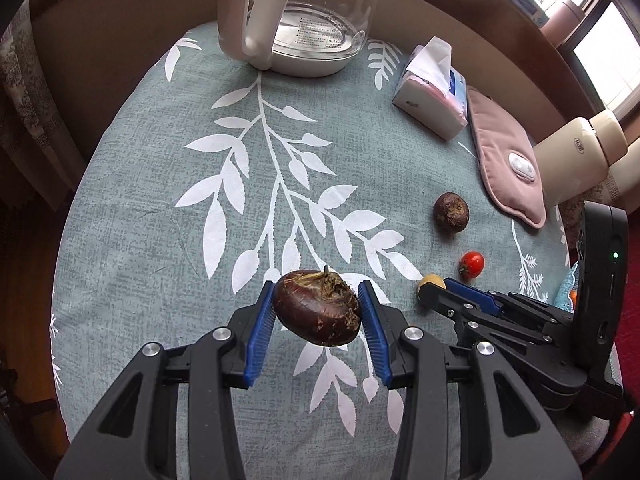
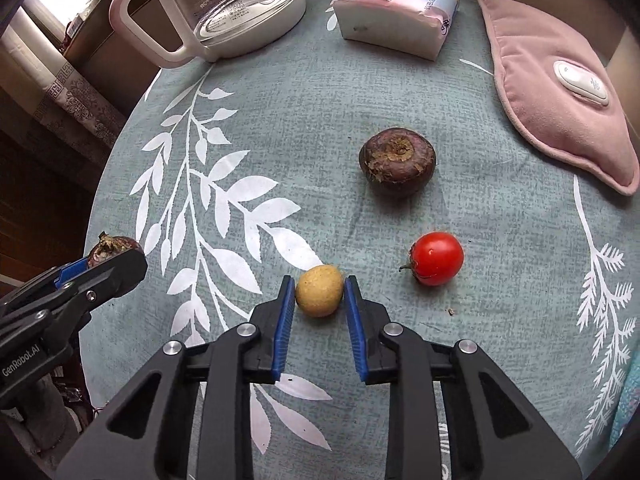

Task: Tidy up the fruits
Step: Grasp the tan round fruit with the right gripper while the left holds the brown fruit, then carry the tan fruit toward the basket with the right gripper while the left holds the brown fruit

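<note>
the left gripper [image 1: 318, 312] fingers clamp a dark brown water chestnut [image 1: 318, 307] above the table [image 1: 160, 240], the right gripper [image 2: 319, 292] fingers clamp a small round tan fruit [image 2: 319, 290], while a second dark chestnut [image 2: 397, 161] and a red cherry tomato [image 2: 437, 258] lie loose, unsorted.

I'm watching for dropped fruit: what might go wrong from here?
1. The left claw pinches the round dark fruit only at its sides, off the cloth; it may slip and roll.
2. The right claw is shut on the small yellow fruit; hard squeezing may bruise it.
3. The tomato sits close and may get nudged.
</note>
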Action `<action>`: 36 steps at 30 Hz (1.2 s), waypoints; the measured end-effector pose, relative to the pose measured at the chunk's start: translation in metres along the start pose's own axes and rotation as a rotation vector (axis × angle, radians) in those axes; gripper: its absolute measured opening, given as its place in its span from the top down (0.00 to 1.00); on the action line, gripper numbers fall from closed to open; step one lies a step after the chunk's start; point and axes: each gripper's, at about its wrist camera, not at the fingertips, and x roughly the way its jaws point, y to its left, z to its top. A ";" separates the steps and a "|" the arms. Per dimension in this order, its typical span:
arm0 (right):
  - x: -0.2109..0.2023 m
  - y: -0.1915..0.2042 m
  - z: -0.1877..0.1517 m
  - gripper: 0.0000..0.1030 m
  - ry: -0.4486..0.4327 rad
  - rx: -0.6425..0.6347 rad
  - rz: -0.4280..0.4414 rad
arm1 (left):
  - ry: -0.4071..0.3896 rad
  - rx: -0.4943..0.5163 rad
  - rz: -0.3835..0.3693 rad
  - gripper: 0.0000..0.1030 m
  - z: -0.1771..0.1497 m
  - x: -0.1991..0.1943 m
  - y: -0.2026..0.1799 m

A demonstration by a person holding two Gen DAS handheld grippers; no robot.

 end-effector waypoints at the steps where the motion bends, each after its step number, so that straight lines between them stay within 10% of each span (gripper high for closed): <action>1: -0.001 0.000 -0.001 0.75 -0.002 -0.003 -0.002 | 0.000 0.001 0.000 0.59 0.000 0.000 -0.001; 36: -0.132 -0.121 -0.129 0.75 -0.106 0.158 0.038 | -0.020 0.106 -0.014 0.59 -0.059 -0.027 -0.121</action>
